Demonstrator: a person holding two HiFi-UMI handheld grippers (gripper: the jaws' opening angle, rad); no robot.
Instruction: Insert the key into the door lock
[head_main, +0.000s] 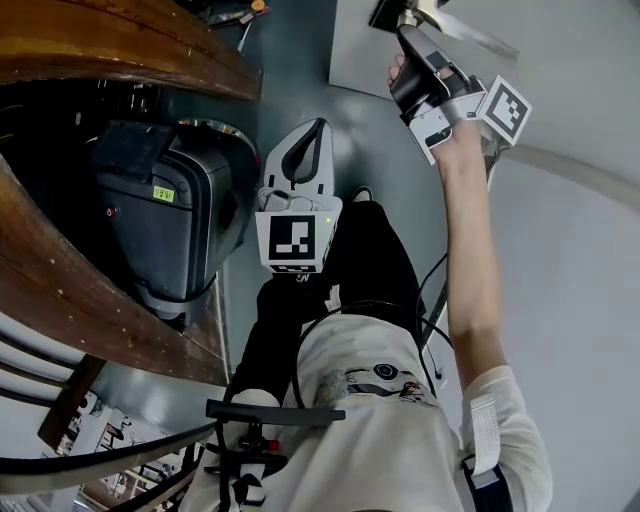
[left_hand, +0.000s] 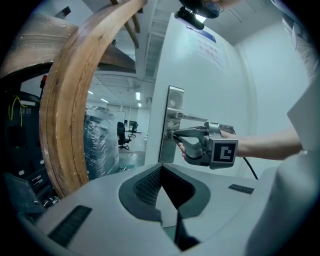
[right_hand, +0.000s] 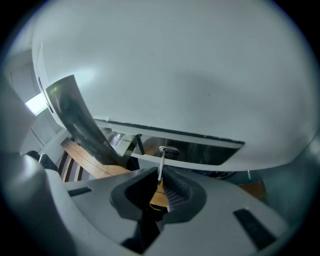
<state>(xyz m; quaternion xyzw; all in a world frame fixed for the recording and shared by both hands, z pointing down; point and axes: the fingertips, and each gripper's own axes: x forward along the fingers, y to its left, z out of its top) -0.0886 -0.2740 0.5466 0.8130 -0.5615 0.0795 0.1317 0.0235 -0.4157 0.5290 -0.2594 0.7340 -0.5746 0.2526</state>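
Note:
My right gripper (head_main: 405, 35) is raised to the white door (head_main: 580, 250) and is shut on the key (right_hand: 161, 165). The key's thin metal blade runs from between the pads up to the oval lock cylinder (right_hand: 169, 149) in the shiny lock plate (right_hand: 200, 150), and its tip is at the keyhole. The lever handle (right_hand: 75, 115) curves past on the left. From the left gripper view, the right gripper (left_hand: 176, 135) points at the plate (left_hand: 170, 100) just under the handle (left_hand: 187, 116). My left gripper (head_main: 318, 128) hangs back at waist height, jaws together and holding nothing.
A curved wooden rail (head_main: 80, 290) sweeps along the left, and a black wrapped case (head_main: 170, 210) stands beside it. A black cable (head_main: 430, 300) hangs from the right arm. The person's dark trouser legs (head_main: 370, 260) stand just before the door.

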